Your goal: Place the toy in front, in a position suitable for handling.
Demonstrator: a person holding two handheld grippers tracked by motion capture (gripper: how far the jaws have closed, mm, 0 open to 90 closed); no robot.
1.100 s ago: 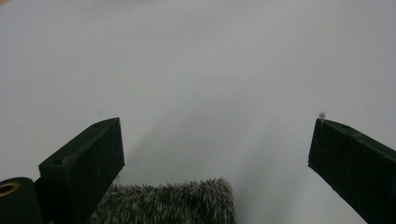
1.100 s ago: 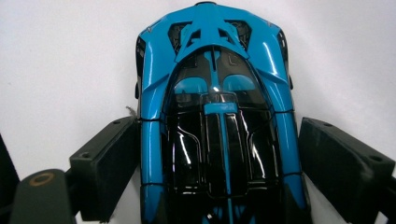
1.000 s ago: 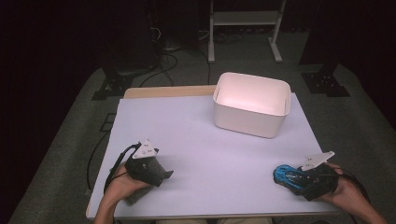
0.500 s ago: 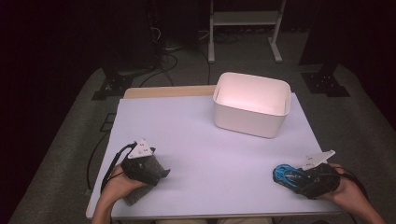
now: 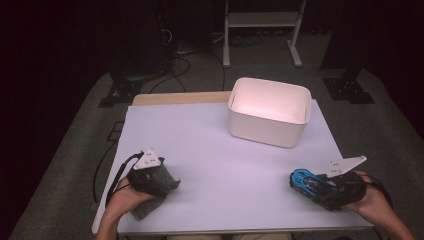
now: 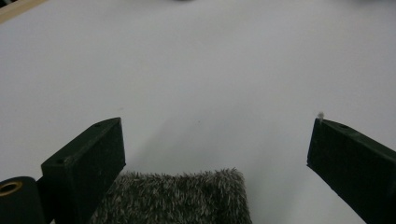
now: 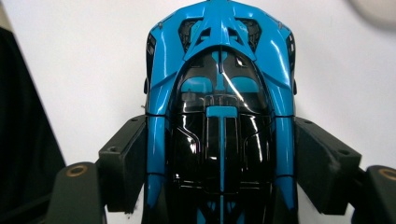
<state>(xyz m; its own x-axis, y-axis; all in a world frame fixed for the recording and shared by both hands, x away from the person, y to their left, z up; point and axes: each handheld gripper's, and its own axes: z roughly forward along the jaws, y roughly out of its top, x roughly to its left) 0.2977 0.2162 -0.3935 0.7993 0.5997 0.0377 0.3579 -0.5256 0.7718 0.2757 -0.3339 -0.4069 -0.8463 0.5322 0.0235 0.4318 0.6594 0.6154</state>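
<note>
No readable text, label, brand, number or sign is showing anywhere in these pictures. The blue toy car (image 7: 219,116) is carrying only black and blue striping, the white bin (image 5: 270,111) is showing plain walls, and the white counter (image 5: 210,150) is lying blank.

Worktop (image 5: 225,150): carries everything; floor w/ cables behind.
Bin (image 5: 269,111): far right-centre of worktop, well apart from both tongs.
Left tongs (image 5: 167,186): near left corner, over cloth (image 6: 177,198), which lies btwn the jaws.
Right tongs (image 5: 300,184): near right corner, w/ toy car (image 7: 219,116) btwn the jaws, nose pointing left.
</note>
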